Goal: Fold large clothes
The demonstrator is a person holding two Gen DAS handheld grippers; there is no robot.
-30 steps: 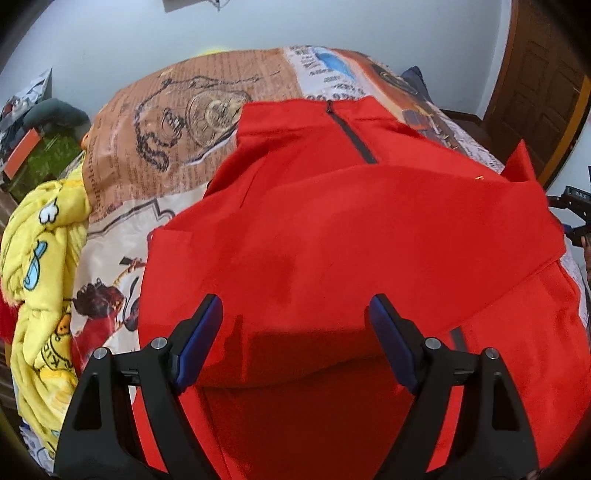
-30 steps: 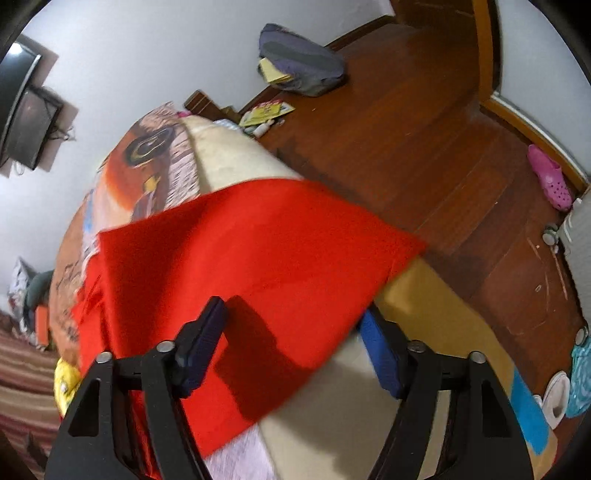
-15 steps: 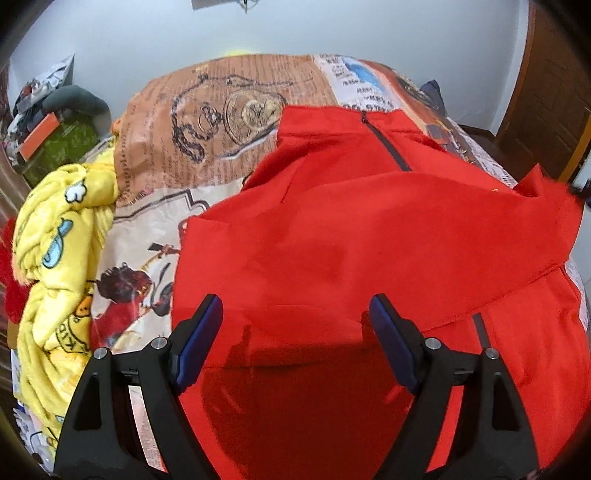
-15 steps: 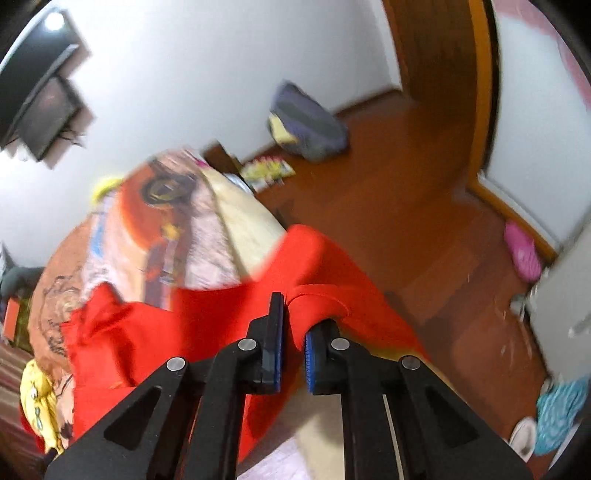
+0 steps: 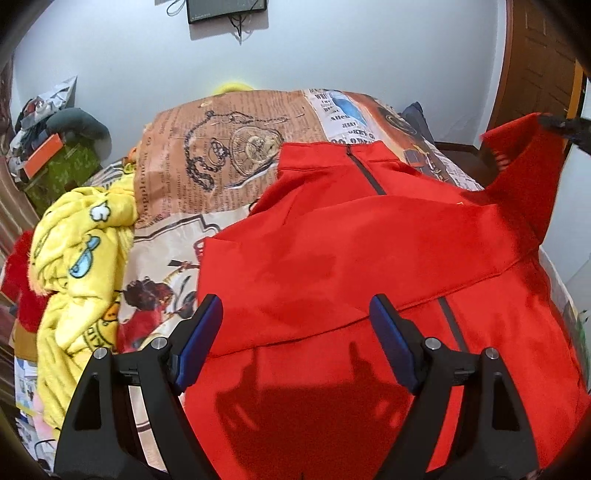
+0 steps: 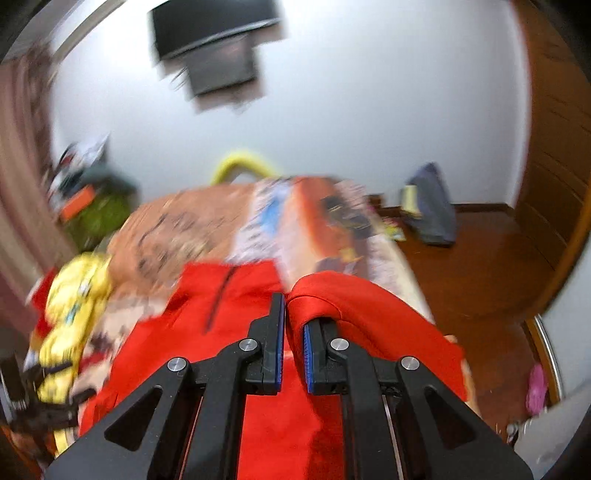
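Right gripper [image 6: 293, 326] is clamped tight on a fold of the red jacket [image 5: 369, 258], the cloth bulging up over its right finger and draping away to the right; in the left wrist view that same corner stands lifted at the far right, pinched by a dark tip that is probably this gripper, though it is cut off at the frame edge. Left gripper [image 5: 295, 317] hovers with its jaws spread wide and nothing between them, its blue pads [image 5: 199, 339] above the jacket's lower half and its shadow falling on the cloth. Most of the jacket lies flat on the bed [image 5: 229, 147], collar toward the far wall, a dark zip [image 5: 365, 173] running down from the neck, and one sleeve folded across the chest. To the left of it a yellow cartoon blanket [image 5: 81, 258] is heaped at the bed's edge. A screen [image 5: 227, 9] hangs on the wall beyond, a wooden door [image 5: 535, 66] stands at right, and a grey bag [image 6: 432, 206] sits on the wooden floor [image 6: 480, 266].
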